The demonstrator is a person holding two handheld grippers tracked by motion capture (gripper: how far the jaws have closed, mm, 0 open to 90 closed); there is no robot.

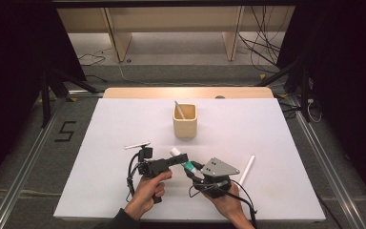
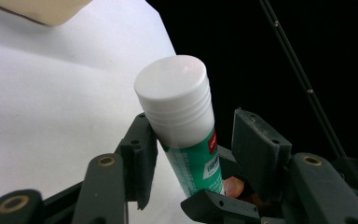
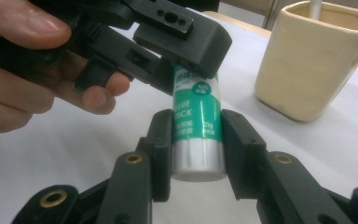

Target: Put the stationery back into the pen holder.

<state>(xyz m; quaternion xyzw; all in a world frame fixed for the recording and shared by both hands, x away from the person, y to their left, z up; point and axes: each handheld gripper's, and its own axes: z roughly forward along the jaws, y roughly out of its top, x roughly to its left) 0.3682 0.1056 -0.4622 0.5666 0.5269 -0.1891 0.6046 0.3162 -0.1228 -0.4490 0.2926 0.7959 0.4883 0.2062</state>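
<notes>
Black jaws of the right gripper [image 3: 198, 144] rise closest to its camera, pads pressed on either side of the lower, silver end of a glue stick [image 3: 197, 126], which they hold clear of the white table [image 1: 124, 191] between the two hands. From the other side, the left gripper [image 2: 200, 154] has its jaws around the capped end: one pad touches the tube just below the white cap [image 2: 177, 98], the other pad stands a little apart from it, so the jaws are spread and no grip is made yet. Judging by its look, the glue stick is a light, stiff plastic cylinder with a smooth, somewhat slippery label; the ribbed cap should give better purchase than the glossy body. If the cap is to come off, the sensible hold is square across those ribs, with the right gripper kept firm low on the body so the tube does not twist or slide. Farther up the table stands a cream cup [image 1: 185, 125] with a pen leaning in it; a white marker [image 1: 247, 170] and a thin pen [image 1: 137, 145] lie well apart on the table.
</notes>
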